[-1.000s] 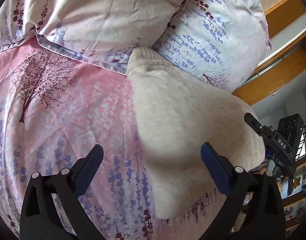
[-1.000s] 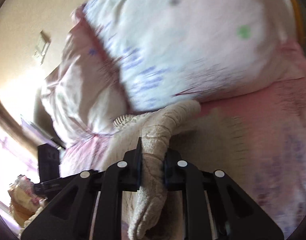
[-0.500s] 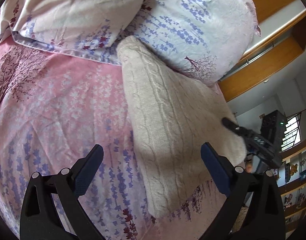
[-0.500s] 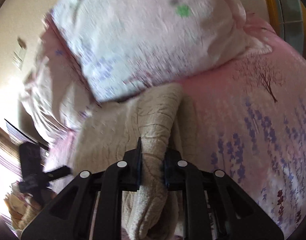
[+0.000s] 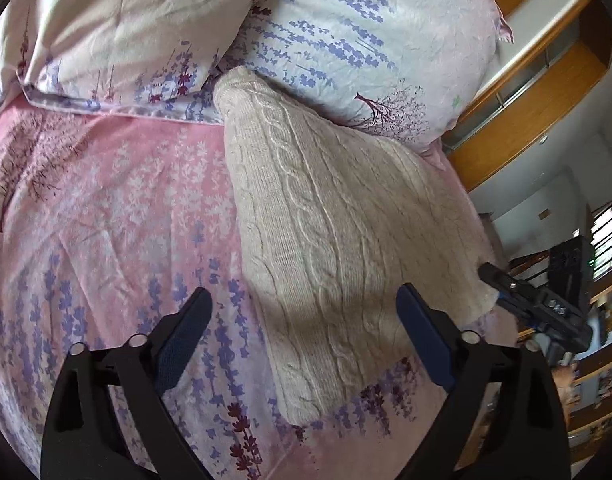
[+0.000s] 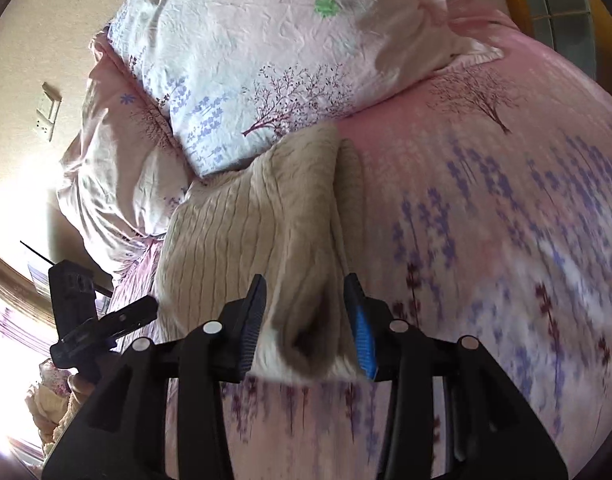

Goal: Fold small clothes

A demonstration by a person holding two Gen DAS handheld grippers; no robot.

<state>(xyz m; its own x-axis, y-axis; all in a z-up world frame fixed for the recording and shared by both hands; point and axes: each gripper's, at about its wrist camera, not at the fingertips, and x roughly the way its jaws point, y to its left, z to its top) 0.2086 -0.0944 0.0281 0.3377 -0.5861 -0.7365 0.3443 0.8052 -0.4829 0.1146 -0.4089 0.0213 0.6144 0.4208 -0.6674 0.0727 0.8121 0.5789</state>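
Note:
A cream cable-knit garment (image 5: 329, 240) lies folded on the pink floral bedspread (image 5: 106, 220), its far end against the pillows. My left gripper (image 5: 302, 336) is open and empty, hovering over the garment's near edge. In the right wrist view the same garment (image 6: 266, 220) lies on the bed. My right gripper (image 6: 306, 316) is open, its fingers on either side of a raised fold of the garment without clamping it. The right gripper also shows in the left wrist view (image 5: 537, 304), at the garment's right edge.
Two floral pillows (image 5: 365, 40) (image 5: 126, 28) lie at the head of the bed. A wooden window frame (image 5: 537, 92) is to the right. The left gripper shows in the right wrist view (image 6: 90, 320), at the bed's left edge.
My right gripper has opened and let go of the garment fold it was clamping. The garment has been laid down flat on the bed. My left gripper stayed open.

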